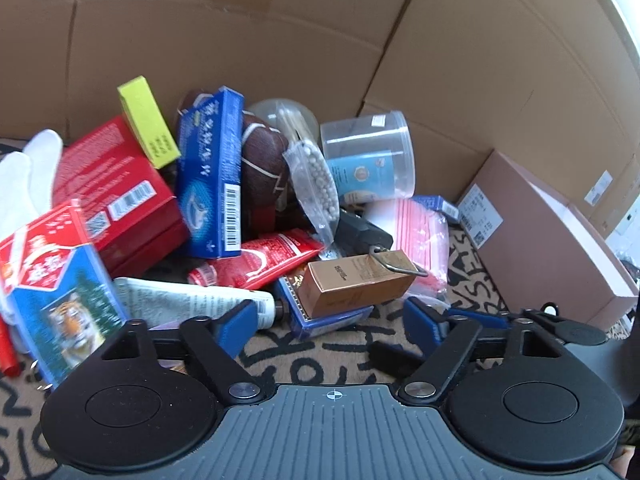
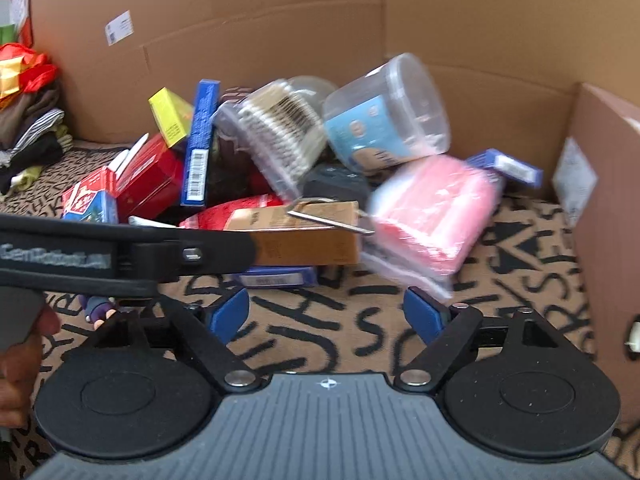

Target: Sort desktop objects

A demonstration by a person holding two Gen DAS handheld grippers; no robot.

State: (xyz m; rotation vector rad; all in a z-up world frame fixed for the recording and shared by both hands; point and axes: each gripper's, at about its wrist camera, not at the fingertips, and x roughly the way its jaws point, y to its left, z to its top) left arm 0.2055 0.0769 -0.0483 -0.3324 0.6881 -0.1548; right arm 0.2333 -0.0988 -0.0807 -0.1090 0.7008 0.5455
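Observation:
A heap of small objects lies on a patterned cloth against cardboard walls. In the left wrist view my left gripper (image 1: 332, 326) is open and empty, just before a gold carton (image 1: 354, 282) with a metal clip on it, a blue box (image 1: 210, 178), a red tube (image 1: 260, 262) and a red box (image 1: 120, 196). In the right wrist view my right gripper (image 2: 326, 314) is open and empty, near the gold carton (image 2: 304, 236) and a pink zip bag (image 2: 432, 216). A clear tub (image 2: 384, 116) and a cotton swab pack (image 2: 276, 132) lie behind.
Cardboard walls (image 1: 280, 40) close the back and right. A pink-brown box (image 1: 552, 236) stands at the right. The tiger carton (image 1: 60, 284) and a white tube (image 1: 192, 304) lie at the left. The left gripper's body (image 2: 120, 256) crosses the right wrist view. Folded clothes (image 2: 32, 128) lie far left.

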